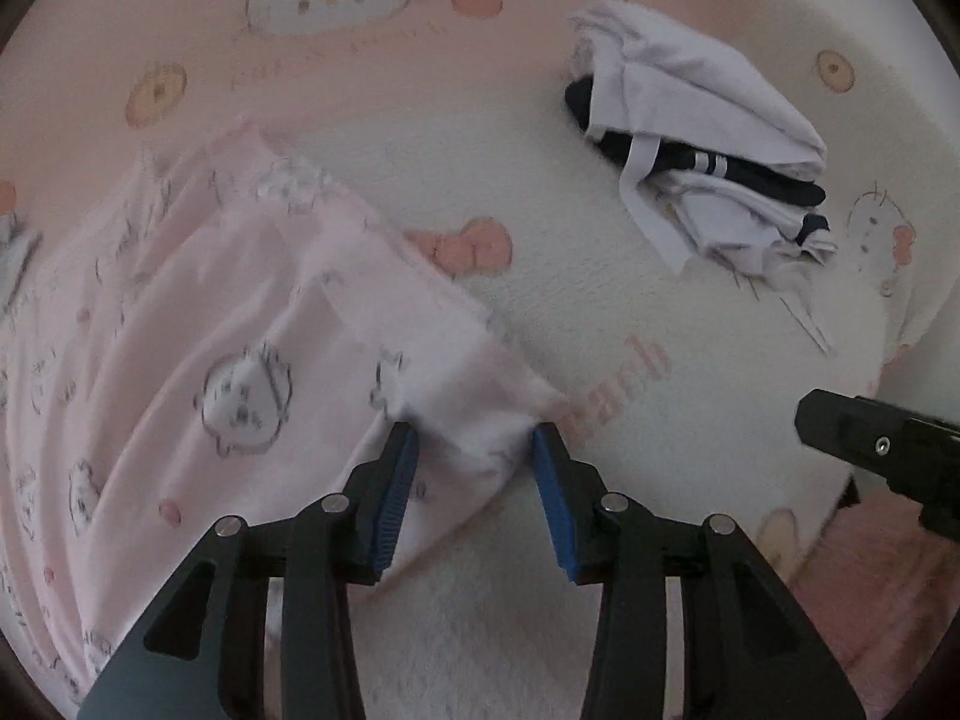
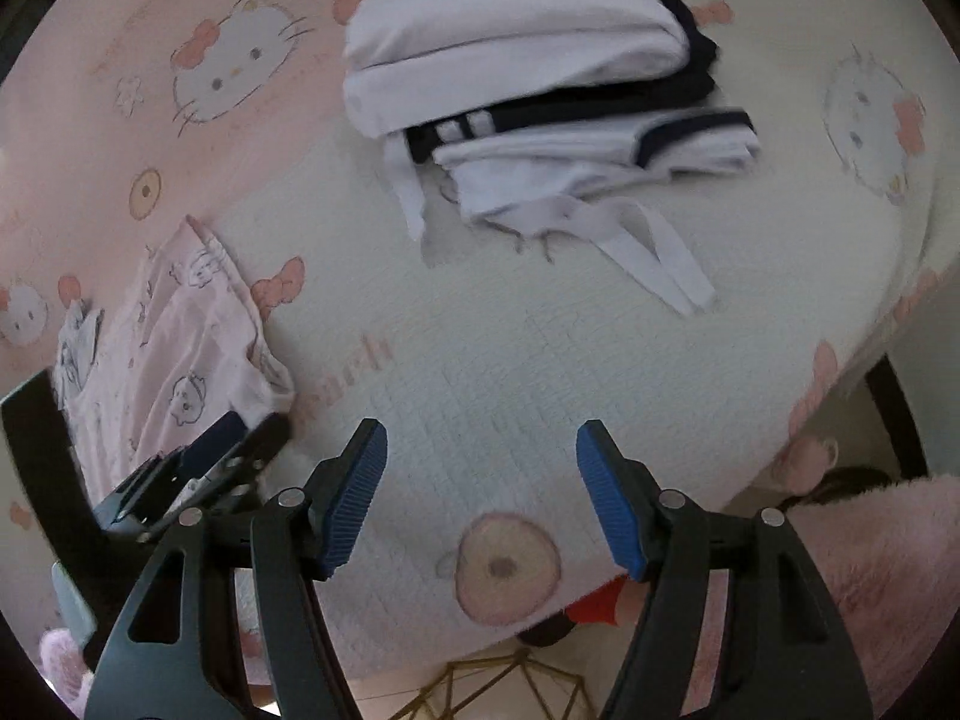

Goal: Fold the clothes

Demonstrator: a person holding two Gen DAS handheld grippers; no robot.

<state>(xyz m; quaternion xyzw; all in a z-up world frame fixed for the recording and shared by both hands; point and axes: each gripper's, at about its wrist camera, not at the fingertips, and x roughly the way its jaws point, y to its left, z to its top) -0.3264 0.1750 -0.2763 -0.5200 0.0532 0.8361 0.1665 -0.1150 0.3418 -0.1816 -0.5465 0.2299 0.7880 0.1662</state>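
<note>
A pink cartoon-print garment (image 1: 198, 330) lies on the left of the bed cover; it also shows in the right wrist view (image 2: 174, 348). My left gripper (image 1: 474, 438) has its jaws apart, with the garment's near corner lying between the blue pads (image 1: 399, 492). In the right wrist view the left gripper (image 2: 252, 438) sits at that corner. My right gripper (image 2: 480, 438) is open and empty above the cover; its body (image 1: 882, 444) shows at the right edge of the left wrist view.
A stack of folded white and navy clothes (image 2: 540, 84) lies at the far right of the bed, also seen in the left wrist view (image 1: 708, 138). The Hello Kitty cover (image 2: 510, 360) drops off at its near right edge (image 2: 840, 396). A gold wire frame (image 2: 510, 690) stands below.
</note>
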